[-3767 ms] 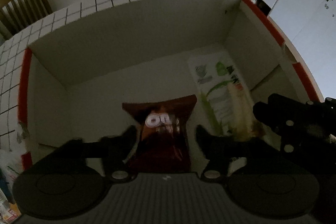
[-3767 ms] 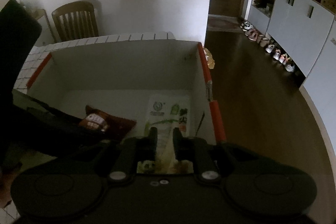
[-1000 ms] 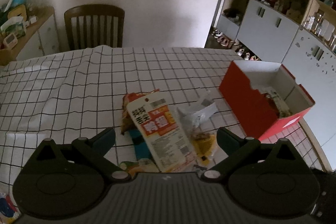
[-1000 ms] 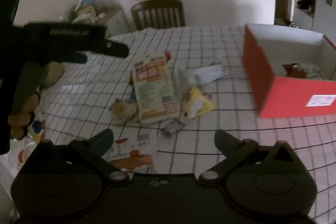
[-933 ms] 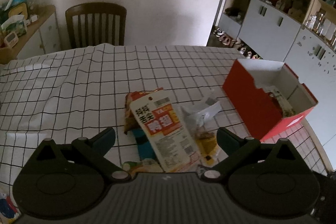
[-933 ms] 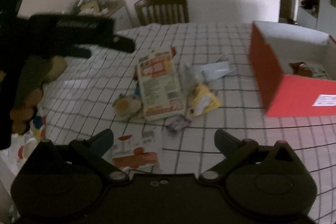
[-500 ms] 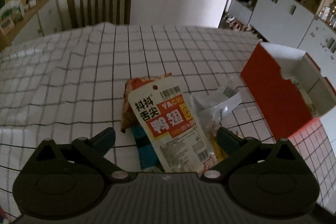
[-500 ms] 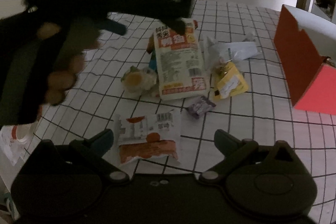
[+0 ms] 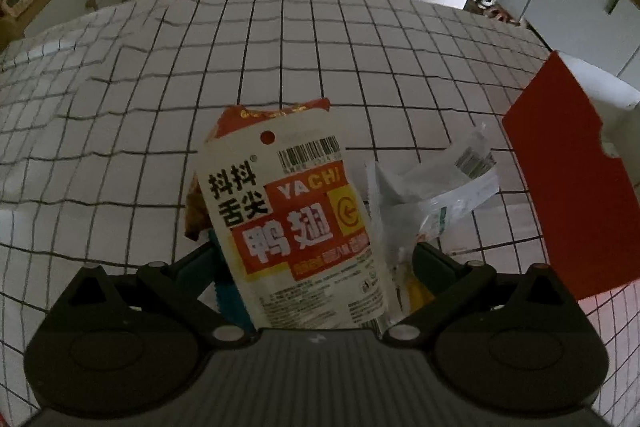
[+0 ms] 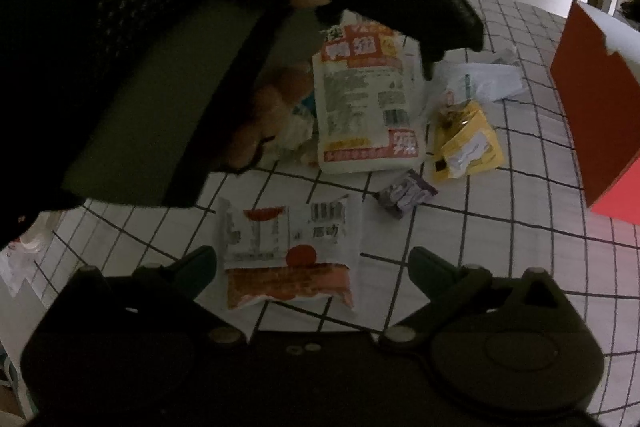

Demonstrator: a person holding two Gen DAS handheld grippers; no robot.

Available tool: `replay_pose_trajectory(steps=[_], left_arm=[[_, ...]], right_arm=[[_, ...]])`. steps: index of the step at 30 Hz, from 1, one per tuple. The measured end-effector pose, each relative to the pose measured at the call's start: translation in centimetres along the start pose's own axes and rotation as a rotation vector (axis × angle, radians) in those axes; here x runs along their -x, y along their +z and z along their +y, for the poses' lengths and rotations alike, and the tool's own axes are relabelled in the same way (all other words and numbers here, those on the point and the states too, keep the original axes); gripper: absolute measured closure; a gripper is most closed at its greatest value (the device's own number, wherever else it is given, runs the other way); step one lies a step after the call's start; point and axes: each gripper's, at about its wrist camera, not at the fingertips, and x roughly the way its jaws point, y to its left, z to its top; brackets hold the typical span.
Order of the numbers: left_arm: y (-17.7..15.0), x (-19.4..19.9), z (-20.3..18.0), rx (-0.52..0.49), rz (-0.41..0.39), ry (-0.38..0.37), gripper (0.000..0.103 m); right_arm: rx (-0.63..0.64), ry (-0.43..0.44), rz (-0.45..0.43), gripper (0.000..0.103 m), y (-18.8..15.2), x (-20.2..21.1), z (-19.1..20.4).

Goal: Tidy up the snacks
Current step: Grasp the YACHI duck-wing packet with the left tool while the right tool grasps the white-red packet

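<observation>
Left gripper [image 9: 312, 255] spread wide, I straddle the duck-wing packet [image 9: 296, 227]; next, clamp; right gripper [image 10: 312, 263] gapes over an orange-white packet [image 10: 290, 251].

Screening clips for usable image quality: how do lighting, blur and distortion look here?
Left wrist view: dim, fisheye-bent tablecloth grid, big duck-wing packet print sharp. Right wrist view: darker; the left gripper is a blurred black mass covering the upper left, and the orange-and-white packet is soft.
</observation>
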Motion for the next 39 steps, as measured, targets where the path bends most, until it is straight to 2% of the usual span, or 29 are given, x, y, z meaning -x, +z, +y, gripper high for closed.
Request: replay_pose_trajectory(steps=[8, 10, 15, 18, 20, 21, 23, 29, 35, 39], left_arm=[[0.1, -1.3, 0.8, 0.073, 0.061, -0.002, 0.001], [0.0, -1.4, 0.8, 0.074, 0.061, 0.005, 0.001], [0.1, -1.8, 0.3, 0.053, 0.065, 0.021, 0.007], [0.4, -1.8, 0.1, 0.043, 0.058, 0.030, 0.015], [0.6, -1.7, 0.1, 0.036, 0.052, 0.045, 0.031], [0.6, -1.6, 0.1, 0.035, 0.048, 0.046, 0.034], [0.8, -1.2, 0.3, 0.037, 0.039, 0.042, 0.051], [0.9, -0.2, 1.4, 0.076, 0.042, -0.004, 0.060], [0.3, 1.3, 3.7, 0.135, 0.037, -0.100, 0.067], [-0.3, 2.1, 4.8, 0.165, 0.038, -0.139, 0.071]], right_arm=[[0.007, 0.041, 0.034, 0.001, 0.1, -2.2, 0.8], [0.036, 0.025, 0.035, 0.002, 0.1, -2.8, 1.4], [0.096, 0.012, 0.028, 0.009, -0.2, -3.2, 2.4], [0.115, 0.017, 0.028, 0.018, -0.5, -3.2, 2.8], [0.118, 0.023, 0.025, 0.022, -0.7, -3.0, 2.8], [0.113, 0.024, 0.019, 0.029, -0.7, -2.8, 2.8], [0.106, 0.027, 0.014, 0.031, -0.8, -2.7, 2.9], [0.112, 0.010, 0.000, 0.036, -1.1, -2.0, 2.3], [0.019, 0.010, -0.002, 0.038, -1.8, -1.2, -0.2], [-0.059, 0.001, -0.013, 0.039, -2.7, -0.3, -2.2]])
